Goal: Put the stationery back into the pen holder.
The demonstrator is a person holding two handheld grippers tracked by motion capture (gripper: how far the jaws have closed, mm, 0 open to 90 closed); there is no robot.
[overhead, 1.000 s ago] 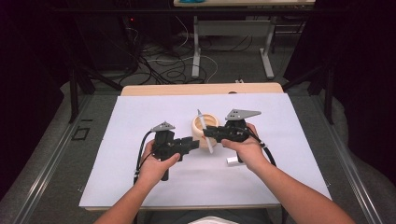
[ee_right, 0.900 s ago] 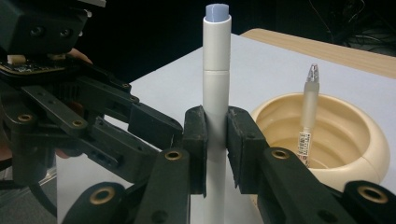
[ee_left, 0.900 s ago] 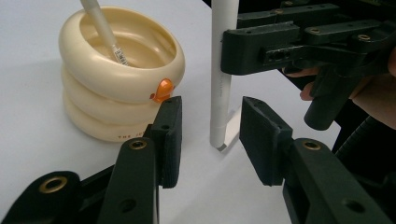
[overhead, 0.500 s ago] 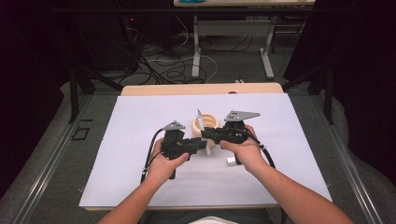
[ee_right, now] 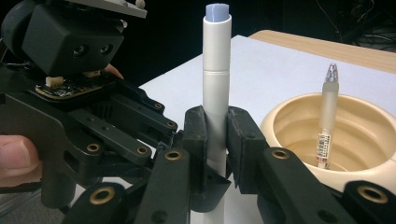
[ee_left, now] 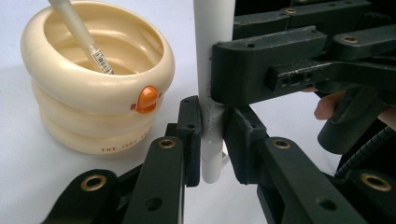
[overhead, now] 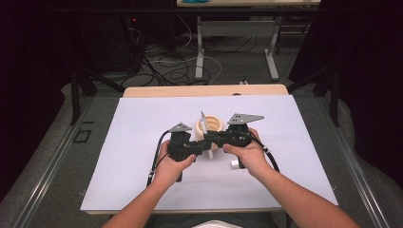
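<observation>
Two grippers meet over the middle of the worktop [overhead: 142, 142], both closed on one white marker [ee_right: 215, 93] that stands upright between them. The right gripper [ee_right: 215, 154] clamps its pads against the marker's barrel partway up, the capped end with a pale bluish tip rising above the jaws. The left gripper [ee_left: 212, 140] has just been closing and now presses on the lower end of the same marker, below the right gripper's jaws, which cross in front of it in the left gripper view. In the high view the left gripper [overhead: 187, 145] and the right gripper [overhead: 223, 138] sit end to end, each held by one hand, two hands in all. Just beside the marker stands one cream, ring-stacked cup [ee_left: 93, 88] with an orange knob on its side and small print near its base. Inside it leans one slim frosted pen [ee_right: 327, 126] bearing a barcode label. One small white piece [overhead: 234, 163] lies on the worktop near the right hand.
</observation>
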